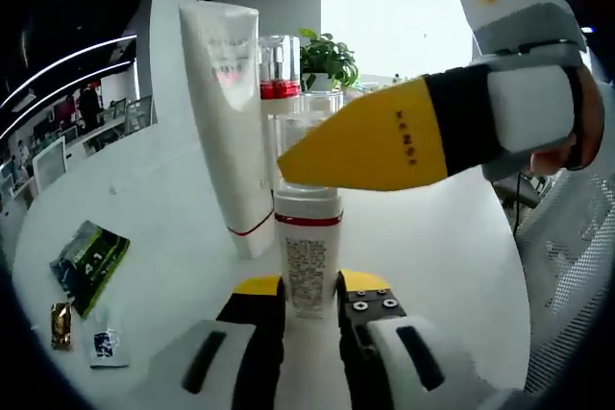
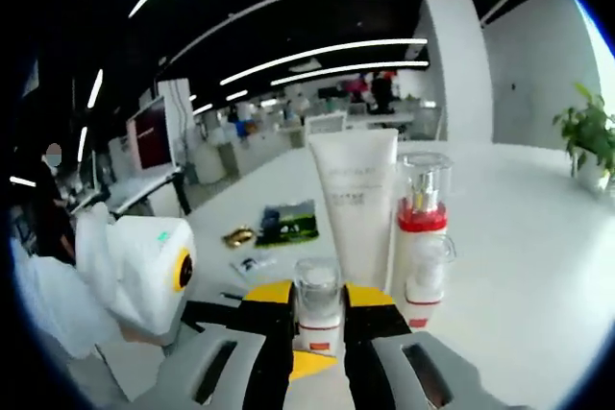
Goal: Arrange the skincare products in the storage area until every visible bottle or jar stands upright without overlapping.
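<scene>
I am holding one small bottle [image 1: 307, 261] upright on the table [image 1: 173, 266] with both grippers: the left gripper [image 1: 309, 306] is clamping its body low down, and the right gripper [image 2: 318, 314] is closing on its clear cap. Just behind, the white tube [image 1: 233, 112] and the red-collared pump bottle [image 1: 279, 74] are standing upright, close together. Next, I judge, I am letting go gently without tipping anything.

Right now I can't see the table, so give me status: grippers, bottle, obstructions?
Both hand-held grippers, left and right, shut on the small clear-capped bottle. Bottle upright. White tube and red-collared pump bottle crowd close behind.
</scene>
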Demonstrator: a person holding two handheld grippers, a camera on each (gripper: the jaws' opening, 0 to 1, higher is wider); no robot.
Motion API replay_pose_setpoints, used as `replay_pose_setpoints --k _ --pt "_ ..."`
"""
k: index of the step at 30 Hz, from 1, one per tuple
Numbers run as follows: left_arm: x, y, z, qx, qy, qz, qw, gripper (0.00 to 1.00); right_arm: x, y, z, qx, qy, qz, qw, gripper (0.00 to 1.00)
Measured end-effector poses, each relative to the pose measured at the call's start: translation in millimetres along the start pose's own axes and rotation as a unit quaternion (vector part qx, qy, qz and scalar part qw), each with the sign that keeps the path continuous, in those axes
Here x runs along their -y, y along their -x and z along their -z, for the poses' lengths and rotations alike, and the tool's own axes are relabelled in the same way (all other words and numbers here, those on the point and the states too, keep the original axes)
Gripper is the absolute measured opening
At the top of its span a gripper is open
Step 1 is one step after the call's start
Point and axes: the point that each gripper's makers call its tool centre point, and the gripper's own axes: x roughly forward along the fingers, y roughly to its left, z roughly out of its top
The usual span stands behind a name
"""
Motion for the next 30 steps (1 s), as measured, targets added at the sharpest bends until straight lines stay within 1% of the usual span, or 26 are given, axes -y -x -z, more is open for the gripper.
replay_pose_setpoints --k 4,7,8,10,15,19,21,25,30 --pt "0.5 -1.5 -1.0 0.005 -0.002 0.0 1.0 0.18 -0.8 -0.8 0.6 -0.003 0.004 -0.002 1.0 0.12" --pt "1.0 -1.8 -1.2 0.006 -0.001 0.001 1.0 0.18 -1.7 -1.2 -0.4 -0.006 0.028 0.0 0.9996 0.12" --pt "1.1 -1.8 -1.2 0.007 -0.001 0.002 1.0 0.18 -2.7 -1.0 -2.5 -0.002 0.041 0.0 0.9992 0.12" --pt "0.6 -2.5 -1.0 0.007 -0.002 0.004 1.0 0.18 -3.9 -0.4 -3.6 -0.003 0.047 0.0 0.9989 0.13" --pt "-0.3 -4.4 -1.0 0.009 0.0 0.005 0.9999 0.18 -2.5 0.7 -7.2 0.001 0.044 -0.001 0.999 0.13" --pt "-1.1 -6.2 -1.9 0.012 0.0 0.006 0.9999 0.18 2.0 2.8 -11.1 0.001 0.065 0.009 0.9979 0.14" --pt "-1.6 -7.8 -2.5 0.012 -0.001 0.008 0.9999 0.18 0.7 3.1 -12.0 0.001 0.068 0.007 0.9976 0.12" --pt "-1.0 -7.7 -2.8 0.011 -0.001 0.008 0.9999 0.18 0.2 3.8 -12.3 -0.001 0.073 0.008 0.9973 0.11" --pt "-6.4 -4.2 -2.4 0.007 -0.014 -0.015 0.9998 0.19 5.8 4.9 -15.0 0.004 0.085 0.022 0.9961 0.12"
